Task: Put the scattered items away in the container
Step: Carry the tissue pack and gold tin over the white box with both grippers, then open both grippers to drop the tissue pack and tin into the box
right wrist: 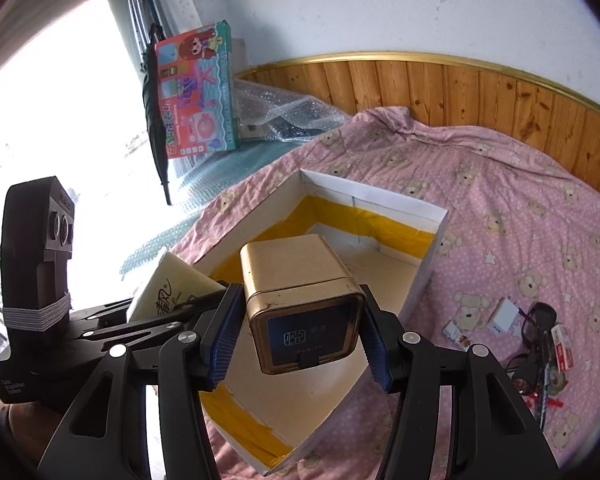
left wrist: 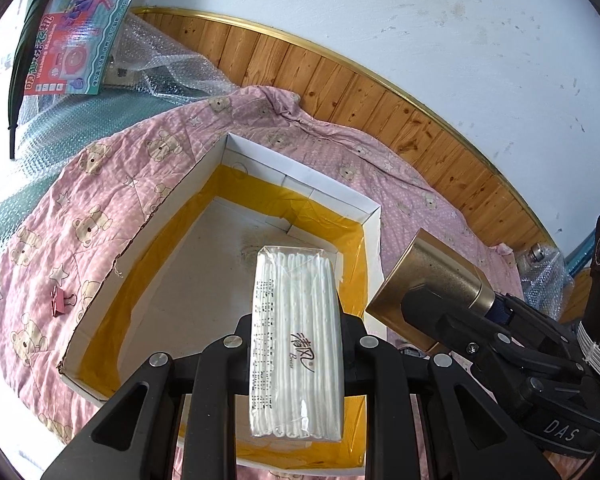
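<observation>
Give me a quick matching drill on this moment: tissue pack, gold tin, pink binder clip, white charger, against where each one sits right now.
Things:
1. tissue pack
2. gold tin
3. pink binder clip
4. white charger

Places:
A. on the quilt, on the left-claw side of the box
B. held in the right claw
C. on the quilt beside the black cable, on the right-claw side of the box
D. held in the left claw over the box

Pairs: 1-D, 2-B, 3-A, 4-C

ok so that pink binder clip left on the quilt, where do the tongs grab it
Grip the pink binder clip across its flat body, coming straight down from above. It lies flat on the quilt just outside the box, wire handles splayed to one side, so the handles would probably slip.
</observation>
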A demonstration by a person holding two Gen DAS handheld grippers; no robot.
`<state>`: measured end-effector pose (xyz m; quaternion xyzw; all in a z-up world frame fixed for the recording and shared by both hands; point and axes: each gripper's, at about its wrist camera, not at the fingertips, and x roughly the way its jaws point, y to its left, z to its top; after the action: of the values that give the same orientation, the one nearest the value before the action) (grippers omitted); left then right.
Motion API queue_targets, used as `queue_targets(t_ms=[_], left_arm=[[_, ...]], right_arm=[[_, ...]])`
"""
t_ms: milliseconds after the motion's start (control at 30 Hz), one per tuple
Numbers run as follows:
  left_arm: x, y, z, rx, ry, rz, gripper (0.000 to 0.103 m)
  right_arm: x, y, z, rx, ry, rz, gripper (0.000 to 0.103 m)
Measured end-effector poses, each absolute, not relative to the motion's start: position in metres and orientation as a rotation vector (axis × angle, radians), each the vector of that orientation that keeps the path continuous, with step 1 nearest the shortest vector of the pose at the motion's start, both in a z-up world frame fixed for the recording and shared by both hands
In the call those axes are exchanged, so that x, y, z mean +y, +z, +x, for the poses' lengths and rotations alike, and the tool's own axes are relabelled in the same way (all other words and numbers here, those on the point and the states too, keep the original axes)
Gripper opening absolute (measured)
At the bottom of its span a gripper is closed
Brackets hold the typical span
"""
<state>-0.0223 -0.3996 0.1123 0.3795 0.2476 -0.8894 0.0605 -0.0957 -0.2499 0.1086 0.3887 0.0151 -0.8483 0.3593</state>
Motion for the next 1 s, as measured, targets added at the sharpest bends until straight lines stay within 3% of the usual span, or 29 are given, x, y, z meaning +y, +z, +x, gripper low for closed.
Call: queue_targets(t_ms=[800, 867, 933, 1000], left_arm=[[-0.431, 0.082, -0.064, 0.89, -2.581, 1.27, 0.024], [-0.442, 0.074, -0.068, 0.949, -2.558, 1.24, 0.029], [-0.451, 0.068, -0.069, 0.96, -2.544, 1.237, 0.048], [-0.456, 0.067, -0.067, 0.948, -2.539, 1.236, 0.048]], right_arm=[[-0.283, 0.085, -0.153, 0.058, -2.159, 1.054, 0.058], [-0.289, 0.075, -0.163, 0.063, -2.154, 1.064, 0.06], [-0.29, 0.067, -0.171, 0.07, -2.178, 1.067, 0.059], [-0.287, 0.059, -0.178, 0.06, -2.194, 1.089, 0.059]])
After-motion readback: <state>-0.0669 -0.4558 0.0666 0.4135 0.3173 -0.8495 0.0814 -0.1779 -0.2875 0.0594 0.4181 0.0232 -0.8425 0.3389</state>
